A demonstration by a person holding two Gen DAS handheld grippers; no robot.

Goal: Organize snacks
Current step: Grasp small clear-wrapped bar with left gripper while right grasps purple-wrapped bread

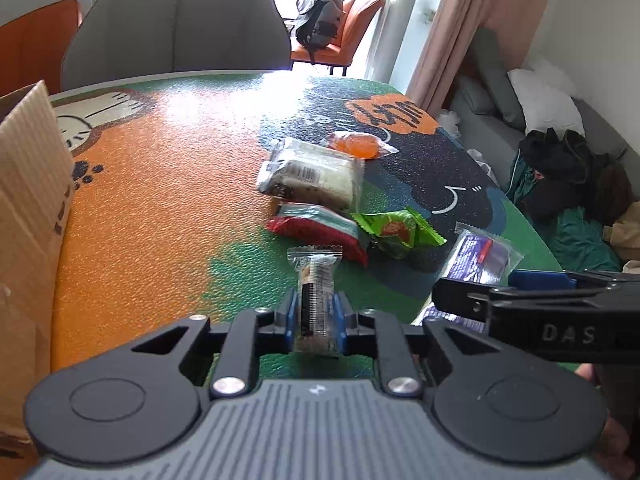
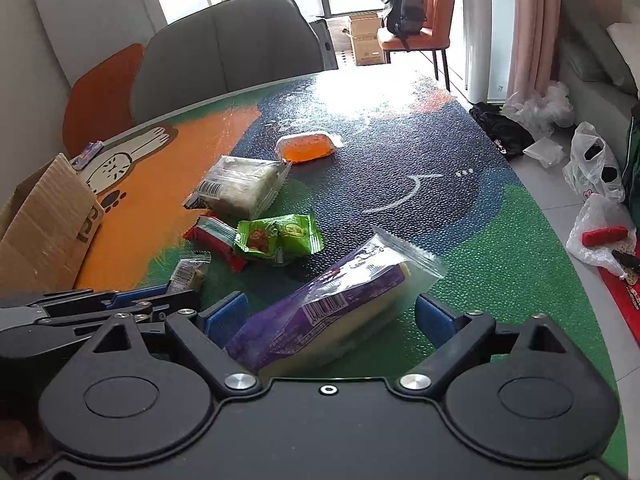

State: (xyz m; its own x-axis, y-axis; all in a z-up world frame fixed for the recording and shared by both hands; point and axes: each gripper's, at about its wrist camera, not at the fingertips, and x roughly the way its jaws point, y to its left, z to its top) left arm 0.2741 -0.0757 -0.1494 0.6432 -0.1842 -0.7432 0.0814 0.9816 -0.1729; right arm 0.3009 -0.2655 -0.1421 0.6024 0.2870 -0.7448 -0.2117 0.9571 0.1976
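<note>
Step in hand: pick-up phase of the snack sort — both grippers down on the table [image 2: 500, 240] at the lower edge of each frame, one wrapper each.
Left gripper [image 1: 316, 316]: clenched on the small clear-wrapped bar [image 1: 315, 280], blue pads pressing its lower half; the crimped top end sticks out toward frame centre.
Right gripper [image 2: 330, 312]: jaws spread wide around the purple packet [image 2: 332, 308]; blue pads stand clear of both its sides, so no grip yet.
Where the snacks lie: loose cluster mid-frame — white barcode pack [image 2: 240, 188], red wrapper [image 2: 216, 242] touching the green wrapper [image 2: 276, 238], orange jelly pack [image 2: 308, 146] farthest up.
Cardboard box [image 2: 44, 228]: left edge of both views, flap open — likely the drop point, a guess only.
Next move calls for: right jaws to close square on the purple packet without crushing it; left to lift clear of the red wrapper just ahead, then carry toward the box.
Materials: all thin crinkly film, crimped saw-tooth ends, slippery; purple packet long, flat and soft-looking; small bar narrow and stiff.
Table cover: pebbled vinyl, cartoon print in orange, green and dark blue — glare at upper centre.
</note>
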